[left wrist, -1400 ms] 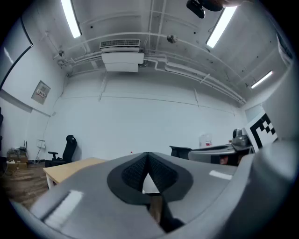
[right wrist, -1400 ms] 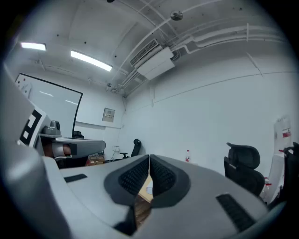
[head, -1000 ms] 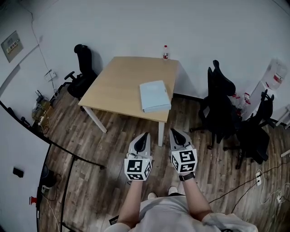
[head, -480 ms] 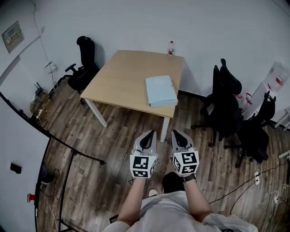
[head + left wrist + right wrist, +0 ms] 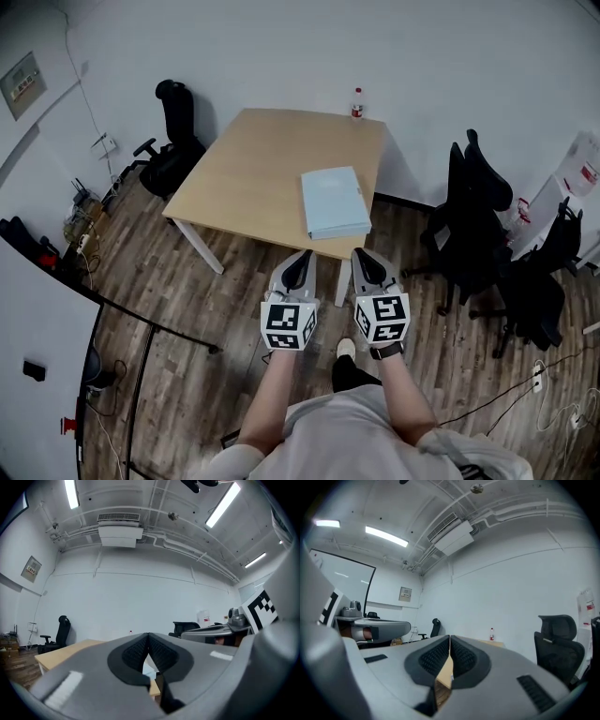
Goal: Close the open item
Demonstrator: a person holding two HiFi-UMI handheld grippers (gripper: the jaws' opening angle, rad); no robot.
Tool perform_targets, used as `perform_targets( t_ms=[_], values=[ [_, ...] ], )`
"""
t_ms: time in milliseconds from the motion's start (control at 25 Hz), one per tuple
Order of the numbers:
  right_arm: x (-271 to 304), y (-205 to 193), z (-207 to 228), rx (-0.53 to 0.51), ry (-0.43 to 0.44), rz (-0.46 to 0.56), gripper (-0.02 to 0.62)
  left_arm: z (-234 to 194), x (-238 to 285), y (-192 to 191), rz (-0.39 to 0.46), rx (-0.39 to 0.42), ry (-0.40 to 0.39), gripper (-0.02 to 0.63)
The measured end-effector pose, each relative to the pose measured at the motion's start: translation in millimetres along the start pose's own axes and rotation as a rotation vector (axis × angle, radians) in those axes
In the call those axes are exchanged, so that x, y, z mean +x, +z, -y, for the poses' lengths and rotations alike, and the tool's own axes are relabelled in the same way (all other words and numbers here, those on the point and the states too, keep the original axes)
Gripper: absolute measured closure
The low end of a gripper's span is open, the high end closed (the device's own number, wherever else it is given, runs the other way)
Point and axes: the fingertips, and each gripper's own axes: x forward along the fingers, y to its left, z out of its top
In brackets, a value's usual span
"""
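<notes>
Pale-blue case [image 5: 335, 202] flat on table [image 5: 262, 178]

site: office | black swivel chairs [image 5: 473, 220] | wood surface [image 5: 253, 178] | ceiling AC unit [image 5: 119, 531] | strip lights [image 5: 71, 493]

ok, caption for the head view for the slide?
Left gripper and right gripper, both shut, held before a wooden table with a pale blue case near its front edge.

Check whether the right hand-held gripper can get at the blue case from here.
Probably not yet: the right hand-held gripper looks short of the table, over the floor, jaws together. Nothing stands between it and the blue case at the near edge.
</notes>
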Motion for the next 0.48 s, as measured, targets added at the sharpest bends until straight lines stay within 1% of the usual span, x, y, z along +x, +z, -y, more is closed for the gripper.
perform_targets(
  t_ms=[200, 360, 480],
  values=[
    [56, 38, 47, 0.009, -0.021, 0.082, 0.578, -21, 68, 29, 0.031, 0.053, -0.001, 0.597],
    [90, 52, 75, -0.011, 0.008, 0.094, 0.579, -35, 116, 40, 0.046, 0.043, 0.031, 0.597],
    [114, 54, 101, -0.014, 0.015, 0.098, 0.578, -39, 154, 42, 0.055, 0.046, 0.037, 0.597]
  ],
)
